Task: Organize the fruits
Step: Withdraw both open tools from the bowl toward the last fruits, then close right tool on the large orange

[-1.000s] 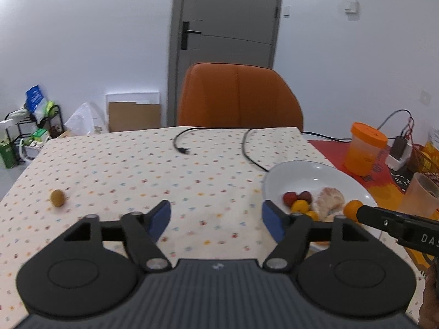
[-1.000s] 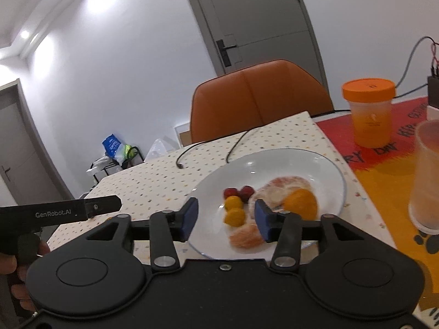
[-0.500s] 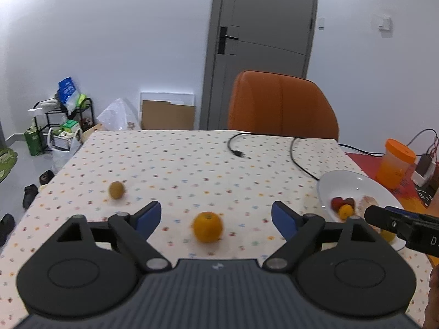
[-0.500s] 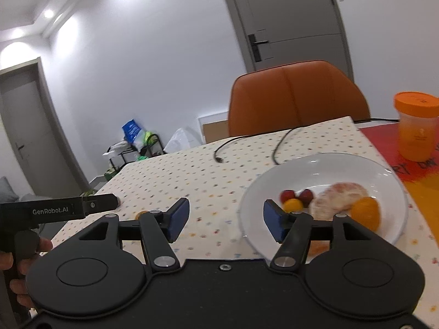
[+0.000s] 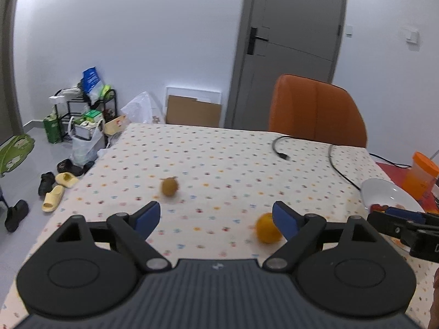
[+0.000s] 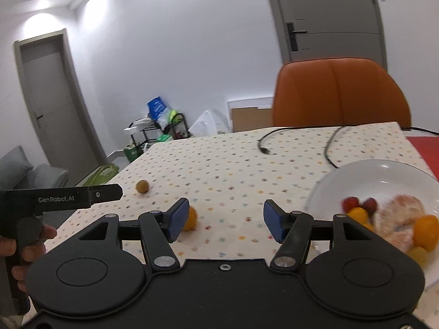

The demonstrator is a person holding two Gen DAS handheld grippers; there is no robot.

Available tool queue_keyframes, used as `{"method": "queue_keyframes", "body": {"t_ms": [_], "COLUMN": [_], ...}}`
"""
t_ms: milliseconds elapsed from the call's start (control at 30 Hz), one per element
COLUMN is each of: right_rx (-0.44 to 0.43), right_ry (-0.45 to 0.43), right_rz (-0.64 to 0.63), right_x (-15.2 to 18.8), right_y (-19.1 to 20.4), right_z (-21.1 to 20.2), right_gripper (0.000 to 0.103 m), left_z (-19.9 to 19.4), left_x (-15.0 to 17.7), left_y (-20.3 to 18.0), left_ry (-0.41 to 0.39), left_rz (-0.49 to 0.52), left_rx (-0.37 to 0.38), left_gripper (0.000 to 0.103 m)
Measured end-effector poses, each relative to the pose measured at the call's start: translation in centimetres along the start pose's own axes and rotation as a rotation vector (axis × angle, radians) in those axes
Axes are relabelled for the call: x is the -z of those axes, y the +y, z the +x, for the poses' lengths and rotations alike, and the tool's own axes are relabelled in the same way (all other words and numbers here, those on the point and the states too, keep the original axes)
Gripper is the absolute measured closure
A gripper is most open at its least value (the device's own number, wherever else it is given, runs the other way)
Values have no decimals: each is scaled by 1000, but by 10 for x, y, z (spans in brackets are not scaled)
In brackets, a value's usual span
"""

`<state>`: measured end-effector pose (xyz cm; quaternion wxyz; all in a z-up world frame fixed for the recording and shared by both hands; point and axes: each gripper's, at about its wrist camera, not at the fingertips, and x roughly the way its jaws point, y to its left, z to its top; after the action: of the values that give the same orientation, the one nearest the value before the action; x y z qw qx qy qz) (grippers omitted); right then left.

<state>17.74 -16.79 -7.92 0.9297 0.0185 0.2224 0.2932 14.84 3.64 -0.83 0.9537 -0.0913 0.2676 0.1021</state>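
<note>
Both the left gripper [image 5: 216,216] and right gripper [image 6: 226,216] gape wide above bare tablecloth [image 5: 233,164] between orange [image 5: 267,229] and kiwi [image 5: 169,187].

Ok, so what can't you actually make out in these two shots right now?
- Orange fruit, right wrist view: mostly hidden behind the right hand-held gripper finger.
- White plate, left wrist view: its fruit is covered by the other gripper's body.
- Small brown fruit: blurred, kind unclear.
- Peeled fruit on the plate: blurred.

Orange [image 5: 267,229] beside the spread left tool [image 5: 216,218] (kiwi [image 5: 169,187] beyond)
</note>
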Motion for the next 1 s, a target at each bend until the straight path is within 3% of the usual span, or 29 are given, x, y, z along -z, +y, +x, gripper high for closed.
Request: {"method": "queue_keyframes", "body": {"t_ms": [633,1000], "right_rx": [-57,-41], "right_ry": [114,179], "right_rz": [-111,-116], "right_x": [-9,-1], "right_y": [49,54], "right_z": [62,97], "right_gripper": [43,43], "left_z": [6,24], "left_x": [-13,-17], "left_y": [48,60], "left_ry": [15,21], "left_rz": [15,15], "left_rx": [-88,-75], "left_gripper": [15,15]}}
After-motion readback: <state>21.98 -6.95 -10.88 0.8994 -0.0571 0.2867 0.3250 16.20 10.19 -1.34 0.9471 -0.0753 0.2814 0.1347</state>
